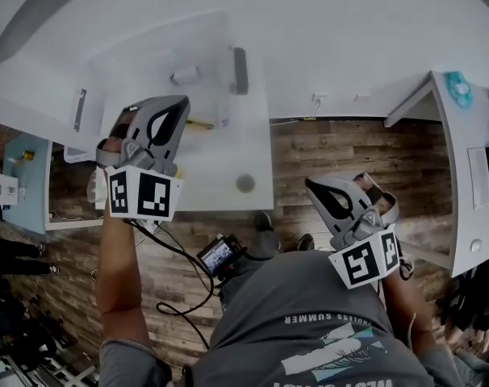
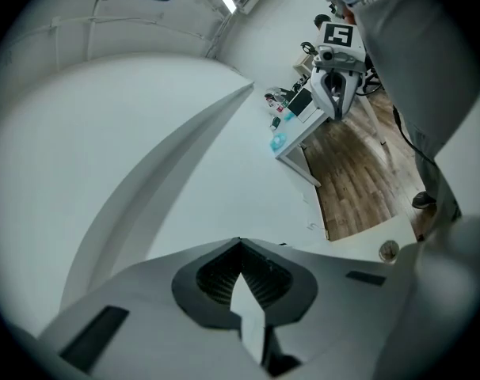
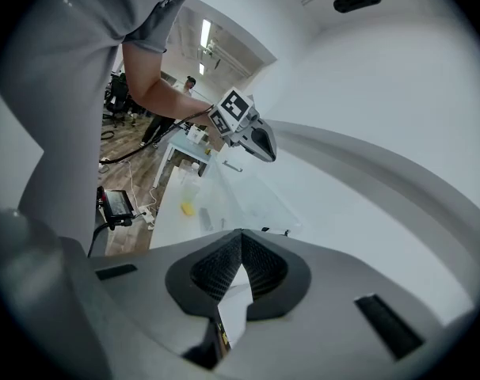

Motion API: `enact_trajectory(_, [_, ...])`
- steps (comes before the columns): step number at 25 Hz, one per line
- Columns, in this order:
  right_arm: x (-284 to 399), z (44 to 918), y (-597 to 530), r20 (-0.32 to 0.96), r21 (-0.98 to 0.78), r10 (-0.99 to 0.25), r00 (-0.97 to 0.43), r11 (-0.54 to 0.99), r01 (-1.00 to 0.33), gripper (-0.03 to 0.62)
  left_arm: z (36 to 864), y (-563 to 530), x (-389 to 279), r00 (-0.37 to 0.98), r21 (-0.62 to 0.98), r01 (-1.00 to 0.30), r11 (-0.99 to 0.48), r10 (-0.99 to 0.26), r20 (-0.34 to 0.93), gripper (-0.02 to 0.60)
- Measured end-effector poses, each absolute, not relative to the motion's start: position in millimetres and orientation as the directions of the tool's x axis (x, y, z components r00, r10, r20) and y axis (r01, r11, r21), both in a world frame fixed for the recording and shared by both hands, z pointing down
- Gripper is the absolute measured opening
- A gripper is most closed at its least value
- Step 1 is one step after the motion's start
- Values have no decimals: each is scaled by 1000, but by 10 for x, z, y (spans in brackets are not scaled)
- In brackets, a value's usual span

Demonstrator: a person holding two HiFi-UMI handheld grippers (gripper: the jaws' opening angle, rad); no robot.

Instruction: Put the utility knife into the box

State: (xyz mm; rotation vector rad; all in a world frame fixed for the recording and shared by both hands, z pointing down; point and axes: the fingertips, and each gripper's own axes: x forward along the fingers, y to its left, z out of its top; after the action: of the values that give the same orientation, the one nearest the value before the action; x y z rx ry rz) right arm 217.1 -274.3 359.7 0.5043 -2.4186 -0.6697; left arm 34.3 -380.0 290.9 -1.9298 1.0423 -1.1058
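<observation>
White tabletop [image 1: 228, 168] set on a wood-plank floor [image 1: 325, 151], backed by a white wall [image 1: 309, 39].
The left hand-held gripper [image 1: 178, 107] is held above the tabletop and the right hand-held gripper [image 1: 315, 188] beyond its edge, both closed on nothing; the yellow utility knife [image 1: 199, 124] is seen lying on the tabletop.

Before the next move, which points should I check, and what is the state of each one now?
1. Left gripper ready to grasp: not ok, jaws shut, nothing between them.
2. Right gripper ready: not ok, shut, empty.
3. Left gripper above the table: ok.
4. Utility knife located: cannot tell; a yellow item beside the left gripper may be it.
5. Clear box open on top: cannot tell.
</observation>
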Motion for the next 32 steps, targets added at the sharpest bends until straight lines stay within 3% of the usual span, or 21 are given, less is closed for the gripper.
enact_trajectory(25, [2376, 3095, -2449, 318, 578, -334, -887, 810, -98, 9, 2748, -2553, 1536, 367, -797, -374, -474, -865, 342, 8])
enact_trajectory(32, [2474, 2997, -2317, 294, 575, -303, -907, 814, -85, 9, 2843, -2392, 1741, 386, -732, -467, -495, -860, 335, 8])
